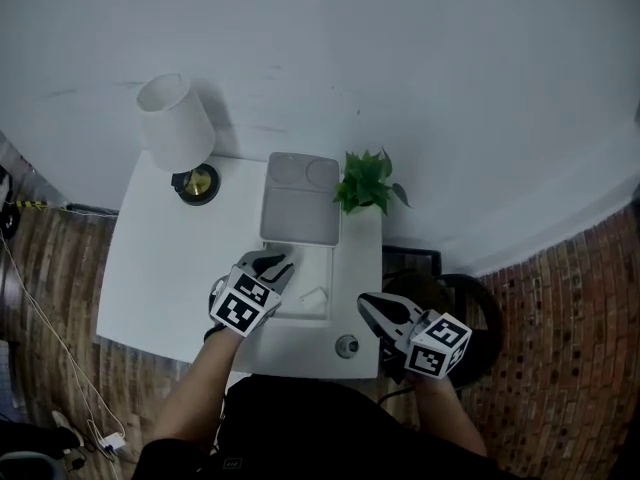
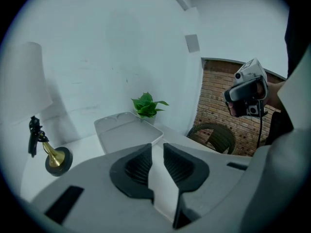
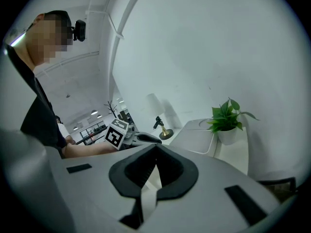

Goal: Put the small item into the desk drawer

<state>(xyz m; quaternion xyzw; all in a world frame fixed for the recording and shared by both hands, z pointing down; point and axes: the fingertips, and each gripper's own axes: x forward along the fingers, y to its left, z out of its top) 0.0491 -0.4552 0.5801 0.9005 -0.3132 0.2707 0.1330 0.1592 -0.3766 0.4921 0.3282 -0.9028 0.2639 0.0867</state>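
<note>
The desk drawer [image 1: 300, 303] stands pulled out from the white desk [image 1: 160, 278], its knob [image 1: 347, 346] on the front panel. A small pale item [image 1: 313, 295] lies inside it. My left gripper [image 1: 286, 262] hovers over the drawer's back left part, left of the item. In the left gripper view its jaws [image 2: 156, 148] stand a narrow gap apart with nothing between them. My right gripper [image 1: 368, 306] hangs at the drawer's right side, above the knob. Its pads [image 3: 156, 148] meet at the tips, with nothing held.
A grey tray [image 1: 300, 200] lies behind the drawer, a potted plant [image 1: 367, 183] to its right. A white-shaded lamp [image 1: 178, 128] on a brass base stands at the desk's back left. A dark wicker chair [image 1: 470, 313] sits right of the desk on brick floor.
</note>
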